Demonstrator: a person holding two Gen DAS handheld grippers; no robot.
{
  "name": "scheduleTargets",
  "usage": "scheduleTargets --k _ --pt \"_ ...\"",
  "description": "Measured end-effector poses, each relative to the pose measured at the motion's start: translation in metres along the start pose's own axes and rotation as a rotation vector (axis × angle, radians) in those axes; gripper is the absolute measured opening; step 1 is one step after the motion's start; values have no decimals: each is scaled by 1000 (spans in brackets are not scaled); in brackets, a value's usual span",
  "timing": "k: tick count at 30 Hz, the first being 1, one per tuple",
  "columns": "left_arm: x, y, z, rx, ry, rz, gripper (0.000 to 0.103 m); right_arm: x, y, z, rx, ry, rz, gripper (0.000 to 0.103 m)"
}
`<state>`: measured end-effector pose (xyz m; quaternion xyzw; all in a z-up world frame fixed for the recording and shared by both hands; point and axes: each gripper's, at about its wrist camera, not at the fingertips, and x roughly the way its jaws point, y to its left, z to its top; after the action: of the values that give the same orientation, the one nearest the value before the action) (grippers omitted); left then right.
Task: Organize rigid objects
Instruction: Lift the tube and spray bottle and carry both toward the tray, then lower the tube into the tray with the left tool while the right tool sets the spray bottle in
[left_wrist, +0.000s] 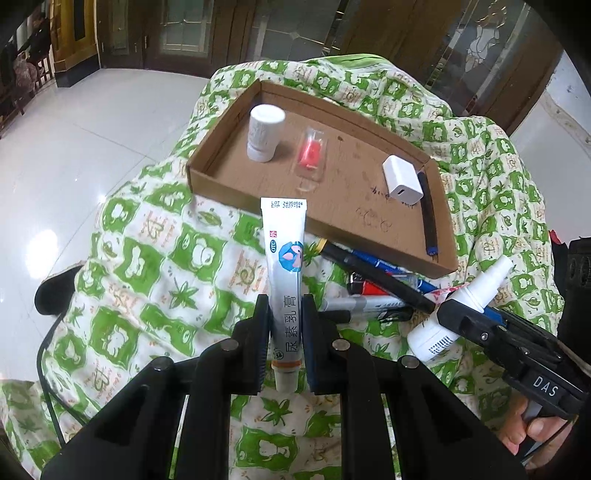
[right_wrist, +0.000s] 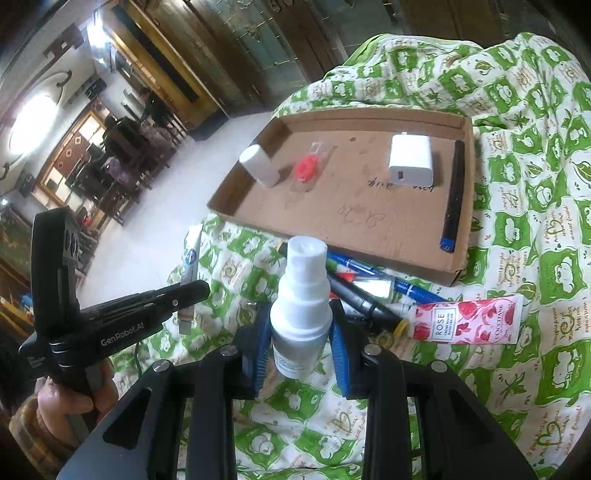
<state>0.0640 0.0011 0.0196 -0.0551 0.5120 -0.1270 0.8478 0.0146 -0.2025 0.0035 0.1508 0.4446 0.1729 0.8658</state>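
Note:
My left gripper (left_wrist: 285, 306) is shut on a white ointment tube (left_wrist: 283, 258), which stands upright with its crimped end up, in front of the cardboard tray (left_wrist: 317, 221). My right gripper (right_wrist: 300, 310) is shut on a white spray bottle (right_wrist: 301, 295), nozzle up, and shows at the right of the left wrist view with the spray bottle (left_wrist: 461, 306). In the tray stand a white pill bottle (left_wrist: 264, 133), a red item in a clear case (left_wrist: 310, 155), a white charger (left_wrist: 402, 179) and a dark pen (left_wrist: 428, 218).
A pile of markers and pens (right_wrist: 369, 288) lies on the green patterned cloth (right_wrist: 535, 184) just before the tray. A rose hand cream tube (right_wrist: 465, 319) lies to their right. A white tiled floor (left_wrist: 74, 129) drops off to the left. A hand (right_wrist: 74, 398) holds the left gripper.

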Motion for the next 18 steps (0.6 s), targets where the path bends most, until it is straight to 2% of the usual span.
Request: scheduleTargets --k 10,18 --pt "-3 -17 17 35 -28 -39 14 -10 -10 16 31 -40 18 27" --pt "2 -32 38 71 -40 -54 14 -21 -35 32 98 -90 9 27"
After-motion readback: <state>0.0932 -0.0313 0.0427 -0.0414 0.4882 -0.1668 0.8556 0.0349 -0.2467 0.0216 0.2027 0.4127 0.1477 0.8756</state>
